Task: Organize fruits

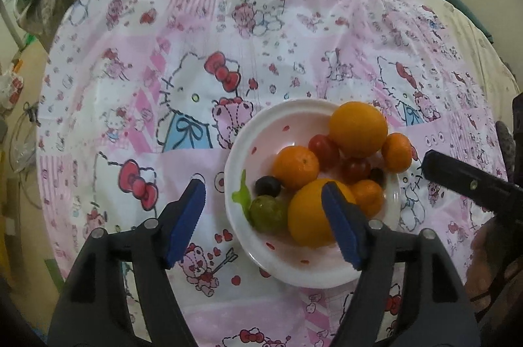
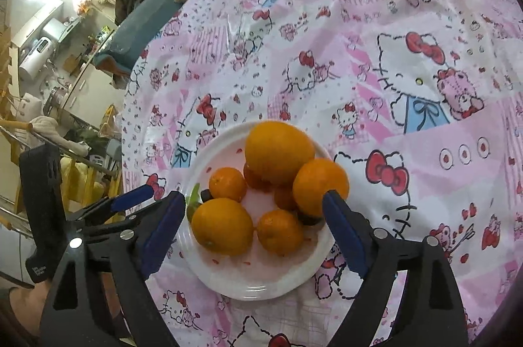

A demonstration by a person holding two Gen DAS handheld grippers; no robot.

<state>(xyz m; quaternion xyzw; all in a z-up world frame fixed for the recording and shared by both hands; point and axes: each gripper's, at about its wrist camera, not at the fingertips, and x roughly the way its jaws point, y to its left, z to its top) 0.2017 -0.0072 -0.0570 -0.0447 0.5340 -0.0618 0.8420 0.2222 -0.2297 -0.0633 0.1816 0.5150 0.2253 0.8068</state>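
A glossy pink-and-white cartoon-cat cloth (image 1: 228, 29) covers the worktop, creased and catching glare, with a cluttered room dim at the left edge of both views. All the fruit sits heaped in one white bowl (image 1: 237, 216) with small red specks, lower centre of each frame: two large oranges (image 1: 358, 129), several smaller mandarins (image 1: 295, 167), cherry tomatoes (image 1: 323, 150), dark grapes (image 1: 267, 186), a green grape-like fruit (image 1: 269, 213) and a green leaf-shaped sliver (image 1: 242, 196) at the rim. None lies on the cloth, so the scene fits either fruit gathered into the bowl or fruit waiting to be sorted out of it — the pictures do not settle which. The left claw (image 1: 263, 224) is spread wide and empty, hovering above the bowl's near edge; the right claw (image 2: 251, 231) is likewise wide open with nothing between its blue ribbed pads (image 2: 343, 235), straddling the bowl in its own view. Any grip here wants care: the oranges are firm, round and dimpled, prone to roll off the heap if nudged, so a claw should close across the widest part; the tomatoes and grapes are smooth, thin-skinned and soft — light pressure only; the bowl looks light and may slide on the slick cloth
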